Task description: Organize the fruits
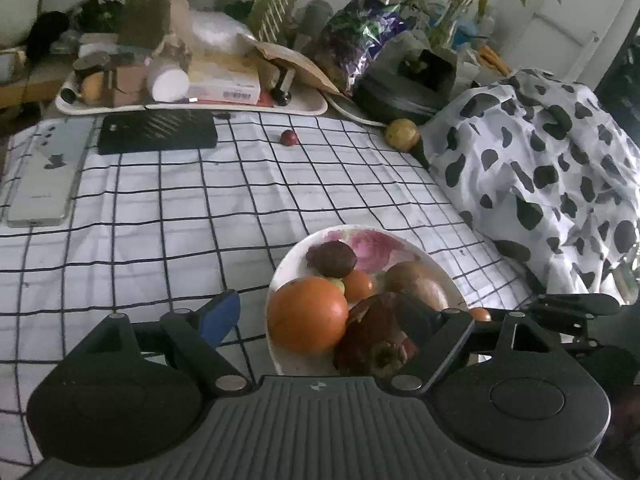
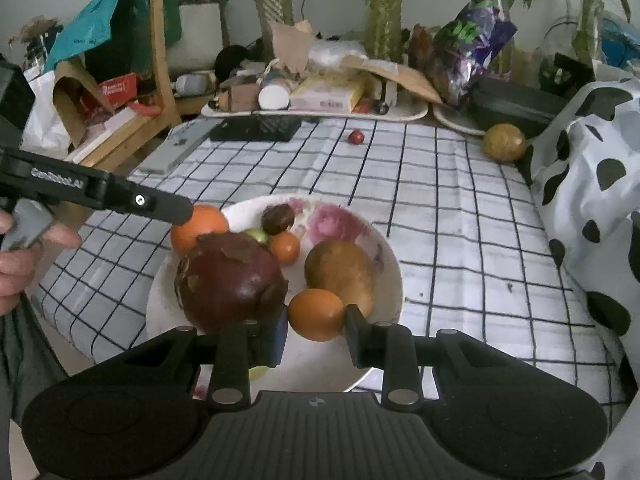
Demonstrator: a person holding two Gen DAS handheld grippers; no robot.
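Observation:
A white floral plate (image 2: 384,248) (image 1: 280,268) on the checked cloth holds several fruits: a large orange (image 1: 306,314) (image 2: 200,226), a dark red dragon-fruit-like fruit (image 2: 230,282) (image 1: 372,336), a brown pear-like fruit (image 2: 340,270) (image 1: 416,282), a dark passion fruit (image 2: 278,218) (image 1: 331,258) and a small orange (image 2: 285,249) (image 1: 358,285). My right gripper (image 2: 316,330) is shut on a small tangerine (image 2: 316,314) over the plate's near side. My left gripper (image 1: 320,316) (image 2: 176,210) is open above the plate. A small red fruit (image 1: 289,137) (image 2: 356,136) and a yellow-green fruit (image 1: 402,133) (image 2: 504,142) lie far on the cloth.
A laptop (image 1: 44,176), a black mesh pad (image 1: 158,131) and a cluttered tray (image 1: 192,92) line the table's far and left side. A cow-print cloth (image 1: 540,184) is heaped at the right. Plants and a foil bag (image 2: 472,44) stand behind.

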